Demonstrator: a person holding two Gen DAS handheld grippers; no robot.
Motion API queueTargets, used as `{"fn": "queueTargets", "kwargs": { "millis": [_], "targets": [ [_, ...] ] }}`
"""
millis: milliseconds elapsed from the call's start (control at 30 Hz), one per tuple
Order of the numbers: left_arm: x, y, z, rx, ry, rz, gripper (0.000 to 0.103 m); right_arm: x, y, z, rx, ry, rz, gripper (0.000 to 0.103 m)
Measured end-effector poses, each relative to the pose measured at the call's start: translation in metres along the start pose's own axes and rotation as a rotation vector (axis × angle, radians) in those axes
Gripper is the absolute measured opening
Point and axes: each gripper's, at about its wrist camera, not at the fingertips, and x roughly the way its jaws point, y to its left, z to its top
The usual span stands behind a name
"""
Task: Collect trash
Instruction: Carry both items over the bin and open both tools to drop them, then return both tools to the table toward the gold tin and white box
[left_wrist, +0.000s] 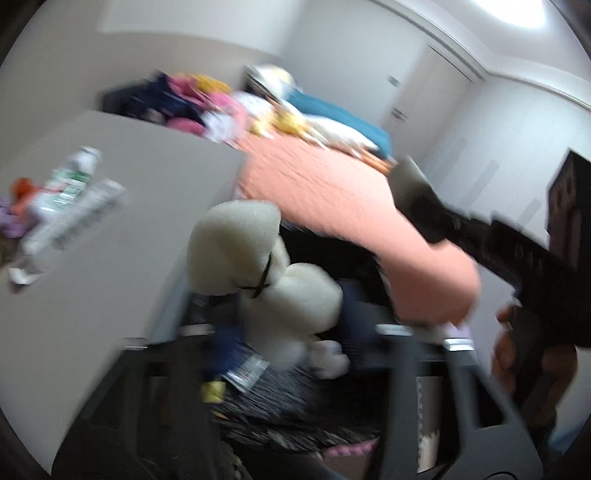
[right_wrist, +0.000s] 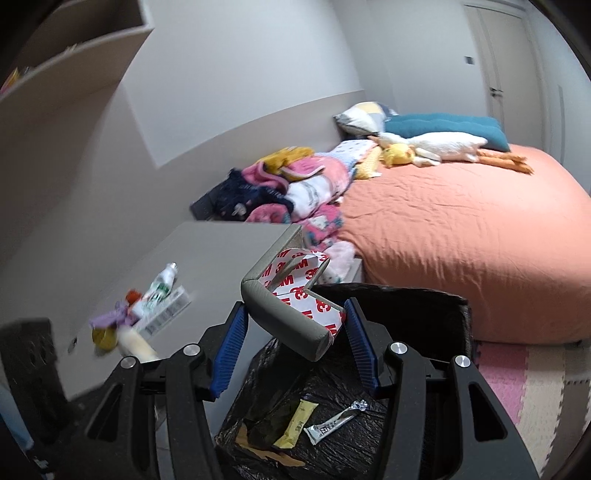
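A cream foam lump (left_wrist: 258, 266) sits loose between the wide-spread fingers of my left gripper (left_wrist: 291, 343), which is open above the black-lined trash bin (left_wrist: 295, 406); the view is blurred. My right gripper (right_wrist: 294, 308) is shut on a grey foam corner guard (right_wrist: 291, 325) with red-printed white tape backing, both blue pads (right_wrist: 236, 350) pressing its ends. It hangs over the bin's black bag (right_wrist: 340, 450), where a yellow wrapper (right_wrist: 295, 424) and a silver sachet (right_wrist: 336, 421) lie. In the left wrist view the right gripper (left_wrist: 424, 199) shows at right with a person's hand (left_wrist: 517, 350).
To the left stands a grey table (right_wrist: 207, 251) with a plastic bottle (right_wrist: 160, 288), a tube box, purple and yellow scraps. An orange bed (right_wrist: 461, 229) with clothes, pillows and plush toys fills the right. Pink and cream floor mats (right_wrist: 517, 376) lie beside the bin.
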Motion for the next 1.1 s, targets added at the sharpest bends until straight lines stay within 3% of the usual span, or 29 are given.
{"fn": "queueTargets", "kwargs": {
  "millis": [67, 100, 233, 467, 1100],
  "targets": [
    [0.007, -0.004, -0.002, 0.006, 0.026, -0.015, 0.097, -0.006, -0.013, 0.002, 0.051, -0.023, -0.046, 0.084],
    [0.009, -0.006, -0.003, 0.009, 0.026, -0.01, 0.097, -0.009, -0.018, 0.002, 0.063, -0.036, -0.068, 0.085],
    [0.012, -0.008, -0.003, 0.017, 0.021, 0.027, 0.097, -0.016, -0.036, 0.001, 0.094, -0.047, -0.114, 0.085],
    [0.003, -0.007, -0.006, 0.027, -0.004, 0.079, 0.097, -0.011, -0.038, -0.001, 0.101, -0.034, -0.103, 0.085],
    [-0.023, 0.041, -0.003, -0.032, -0.061, 0.177, 0.097, 0.028, 0.019, -0.007, 0.023, 0.029, -0.037, 0.085]
  ]
}}
